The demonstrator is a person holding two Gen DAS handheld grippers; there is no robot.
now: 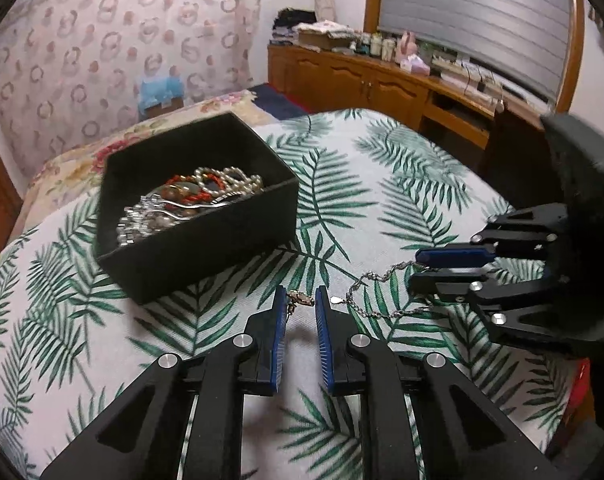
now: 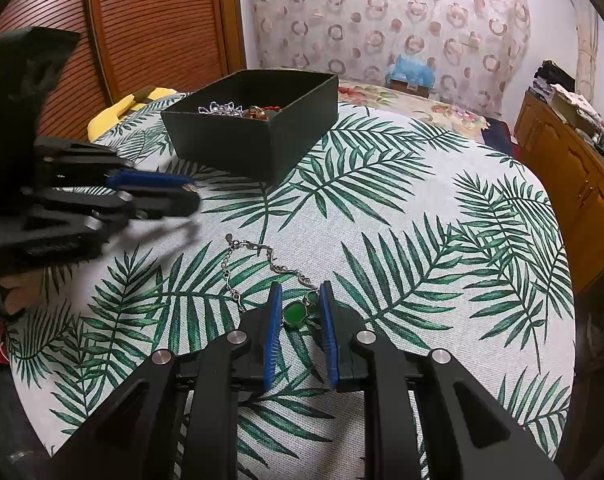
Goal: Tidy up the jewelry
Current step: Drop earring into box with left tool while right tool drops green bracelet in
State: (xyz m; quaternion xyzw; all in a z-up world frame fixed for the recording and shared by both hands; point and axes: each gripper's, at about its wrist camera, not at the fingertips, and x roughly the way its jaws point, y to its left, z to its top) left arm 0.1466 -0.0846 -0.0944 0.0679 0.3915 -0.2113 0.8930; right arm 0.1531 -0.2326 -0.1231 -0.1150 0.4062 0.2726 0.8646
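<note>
My left gripper (image 1: 300, 300) is closed on a small gold clasp (image 1: 300, 299) just before the black box (image 1: 206, 240) of jewelry, while only the right wrist view shows my right gripper (image 2: 300, 300) pinching the green-stoned bracelet (image 2: 296, 314) lying mid-tablecloth (image 2: 421, 208).

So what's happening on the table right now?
A person is sorting jewelry with two handheld grippers. The right gripper is shut on a green pendant, whose silver chain trails across the leaf-print tablecloth. The left gripper pinches a small gold clasp. The black box behind already holds pearls and other pieces.
</note>
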